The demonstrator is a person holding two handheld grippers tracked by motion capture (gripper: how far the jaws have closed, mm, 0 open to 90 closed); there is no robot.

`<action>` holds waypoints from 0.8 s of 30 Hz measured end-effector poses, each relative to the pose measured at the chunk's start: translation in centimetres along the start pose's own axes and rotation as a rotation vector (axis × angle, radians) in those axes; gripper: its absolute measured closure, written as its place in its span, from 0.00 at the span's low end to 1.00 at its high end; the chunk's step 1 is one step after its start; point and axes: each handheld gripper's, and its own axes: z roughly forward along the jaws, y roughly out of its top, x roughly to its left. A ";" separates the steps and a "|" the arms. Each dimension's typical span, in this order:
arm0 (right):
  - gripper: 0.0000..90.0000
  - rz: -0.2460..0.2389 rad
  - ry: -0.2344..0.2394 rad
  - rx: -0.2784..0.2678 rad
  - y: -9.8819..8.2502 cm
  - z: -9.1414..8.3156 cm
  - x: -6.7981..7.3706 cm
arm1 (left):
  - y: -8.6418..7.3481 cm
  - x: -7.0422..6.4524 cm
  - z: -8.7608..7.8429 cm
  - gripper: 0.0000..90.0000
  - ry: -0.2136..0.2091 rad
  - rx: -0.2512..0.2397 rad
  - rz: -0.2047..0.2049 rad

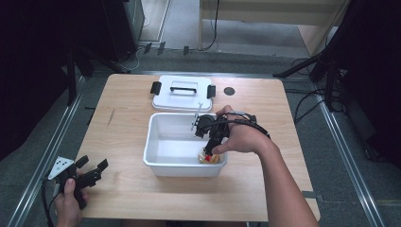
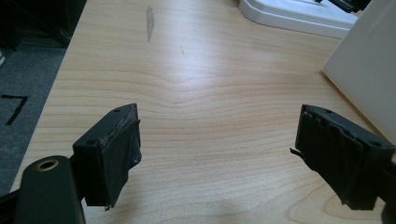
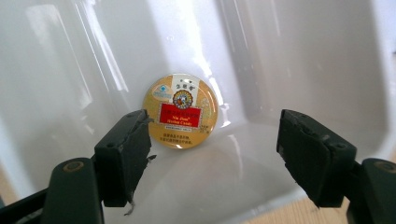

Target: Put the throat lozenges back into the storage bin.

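A white plastic bin (image 1: 158,142) stands in the middle of the wooden table. A round yellow tin with a red label (image 3: 181,110) lies on the bin's floor (image 3: 210,177) at a corner; in the high view the tin (image 1: 209,157) is at the bin's near right. My right gripper (image 3: 215,144) reaches down into the bin above the tin, jaws wide open and holding nothing. My left gripper (image 2: 217,149) stands open over bare wood at the table's near left corner (image 1: 90,171), well clear of the bin.
The bin's white lid (image 1: 182,93) with a black handle and clips lies flat behind the bin. A dark round hole (image 1: 229,91) sits in the tabletop at the back right. The bin's outer wall (image 2: 369,70) is to the right of my left gripper.
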 end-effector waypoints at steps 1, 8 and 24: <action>0.29 0.003 -0.008 -0.006 -0.1 -0.4 -0.1 | 0.0 0.0 0.0 0.16 0.000 -0.002 -0.002; 0.27 0.068 -0.028 -0.042 -2.0 -3.0 -0.8 | 0.0 0.0 0.0 0.16 0.000 -0.003 -0.002; 0.21 0.232 -0.060 -0.068 -9.5 -5.0 -2.3 | 0.0 -0.1 0.0 0.16 0.002 0.000 0.000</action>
